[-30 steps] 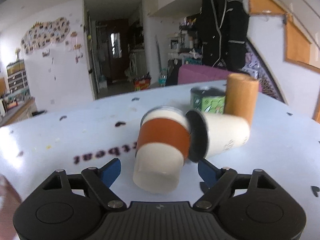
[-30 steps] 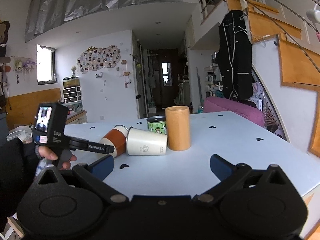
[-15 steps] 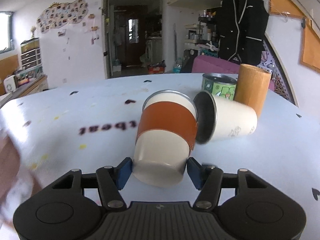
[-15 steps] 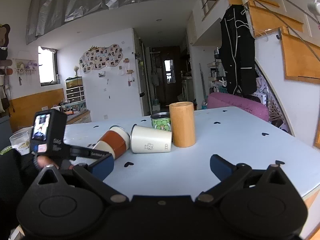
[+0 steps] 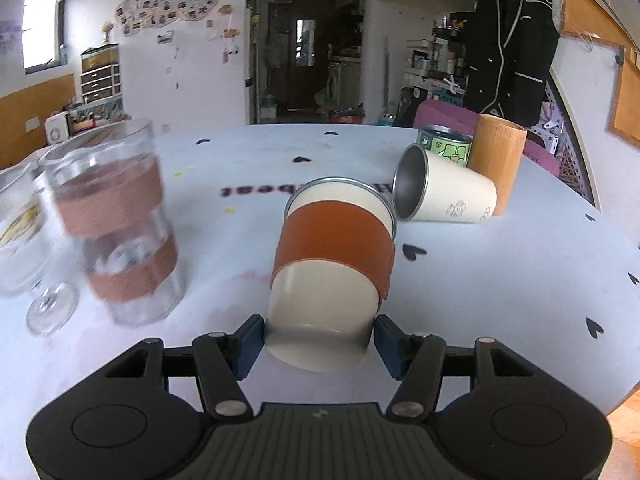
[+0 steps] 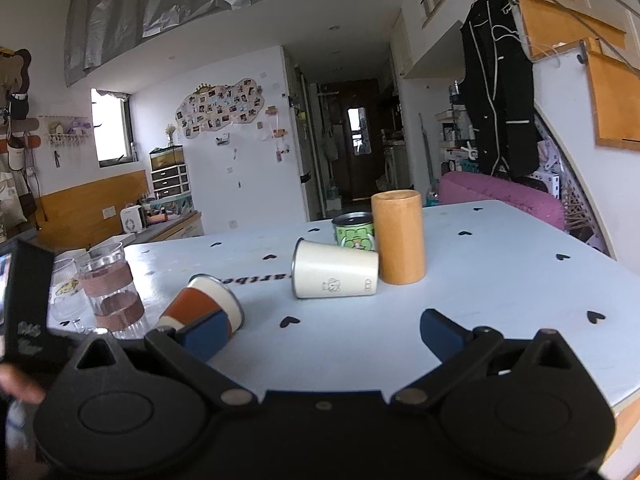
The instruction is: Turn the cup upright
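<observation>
Soft daylight from the window [image 6: 110, 128] keeps both views bright. Fisheye bending darkens the corners. The glass jar [image 5: 116, 224], left of the left hand-held gripper [image 5: 320, 340], is motion-blurred.

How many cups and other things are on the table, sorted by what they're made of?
Metal cups: 2, the brown-sleeved cup in the left gripper and the cream cup lying on its side.
Glass items: 3, one banded glass and two clear glasses.
Green tin: 1.
Wooden cylinder: 1.
Total: 7.
</observation>
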`<state>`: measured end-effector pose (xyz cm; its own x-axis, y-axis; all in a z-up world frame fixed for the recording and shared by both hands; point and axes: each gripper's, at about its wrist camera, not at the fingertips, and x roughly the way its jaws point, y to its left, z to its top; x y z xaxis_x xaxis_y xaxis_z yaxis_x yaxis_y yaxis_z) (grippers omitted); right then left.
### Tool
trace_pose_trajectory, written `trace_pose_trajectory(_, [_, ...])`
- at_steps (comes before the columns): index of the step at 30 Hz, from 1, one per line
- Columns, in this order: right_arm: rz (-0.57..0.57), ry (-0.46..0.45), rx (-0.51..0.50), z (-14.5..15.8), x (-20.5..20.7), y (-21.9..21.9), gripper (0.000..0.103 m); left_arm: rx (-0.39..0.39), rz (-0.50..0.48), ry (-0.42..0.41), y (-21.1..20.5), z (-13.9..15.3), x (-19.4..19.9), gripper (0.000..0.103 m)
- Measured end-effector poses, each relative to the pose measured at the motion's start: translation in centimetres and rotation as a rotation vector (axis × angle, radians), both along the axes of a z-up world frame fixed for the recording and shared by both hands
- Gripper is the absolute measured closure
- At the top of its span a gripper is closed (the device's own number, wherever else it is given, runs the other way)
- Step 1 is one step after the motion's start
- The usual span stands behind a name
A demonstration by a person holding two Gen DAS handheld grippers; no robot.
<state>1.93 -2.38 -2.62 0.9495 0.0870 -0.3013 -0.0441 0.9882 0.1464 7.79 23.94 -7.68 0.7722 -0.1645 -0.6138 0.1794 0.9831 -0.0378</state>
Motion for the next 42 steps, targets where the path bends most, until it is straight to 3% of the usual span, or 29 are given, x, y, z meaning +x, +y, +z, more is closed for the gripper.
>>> trace_pose_trajectory(11, [0.025,0.017,0.004,0.0,0.6,0.9,0.0,-0.023,0.0,-0.023,1.3,-0.3,-4.8,0.042])
trace_pose_trajectory(16, [0.042,0.047,0.026,-0.1,1.6,1.5,0.0,-0.051,-0.013,-0.03,1.9,-0.2,-5.1,0.041])
trace_pose_trajectory(20, [0.074,0.091,0.104,0.2,3.4,2.0,0.0,-0.086,-0.027,-0.063,2.7,0.2,-5.7,0.026])
trace_pose_trajectory(25, [0.132,0.202,0.205,0.5,7.5,4.1,0.0,-0.114,-0.025,-0.108,3.8,0.4,-6.6,0.019])
trace_pose_trajectory(29, [0.165,0.37,0.335,0.0,11.2,5.5,0.0,-0.137,-0.006,-0.126,5.2,0.3,-7.1,0.018])
trace_pose_trajectory(38, [0.153,0.69,0.533,-4.6,16.6,7.8,0.003,-0.145,0.019,-0.207,8.7,0.5,-9.6,0.011])
trace_pose_trajectory(42, [0.175,0.697,0.539,-5.0,16.7,8.5,0.018,-0.163,0.043,-0.191,9.7,0.1,-9.3,0.011])
